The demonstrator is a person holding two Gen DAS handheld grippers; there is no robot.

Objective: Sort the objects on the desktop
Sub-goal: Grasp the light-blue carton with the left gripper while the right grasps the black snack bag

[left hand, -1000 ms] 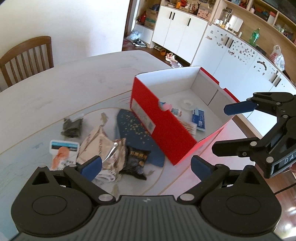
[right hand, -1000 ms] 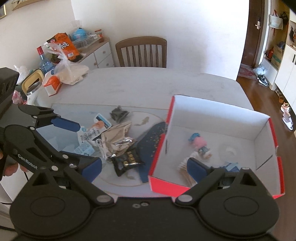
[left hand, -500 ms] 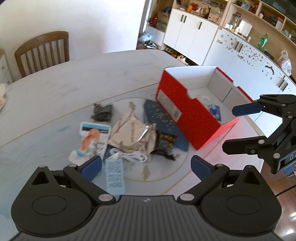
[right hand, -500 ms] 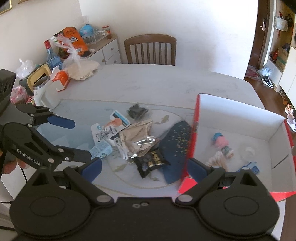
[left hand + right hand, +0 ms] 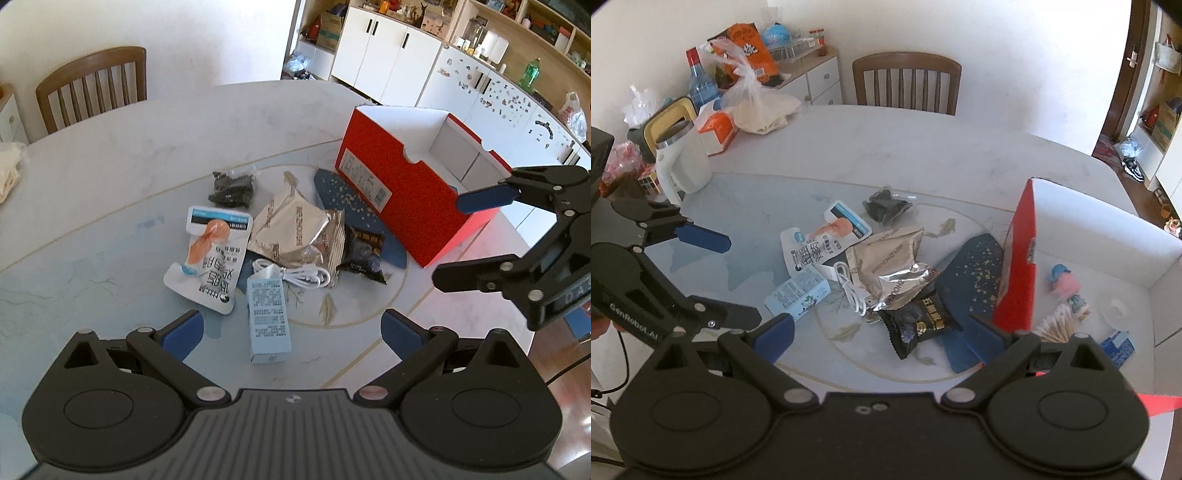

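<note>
Desktop objects heaped mid-surface [image 5: 110,155] just left of the red box [image 5: 402,192] — light-blue carton [image 5: 267,319] nearest, white cable [image 5: 301,275], white pouch [image 5: 210,264], silver bag [image 5: 295,230], black snack packet [image 5: 364,253], dark packet [image 5: 232,186] farthest, navy pouch [image 5: 354,206] touching the box. Inside the box: pink figurine [image 5: 1063,282], cotton swabs [image 5: 1058,321], small blue pack [image 5: 1117,347]. Left gripper [image 5: 291,328] and right gripper [image 5: 882,332] both above the heap, fingers spread wide, holding nothing.
</note>
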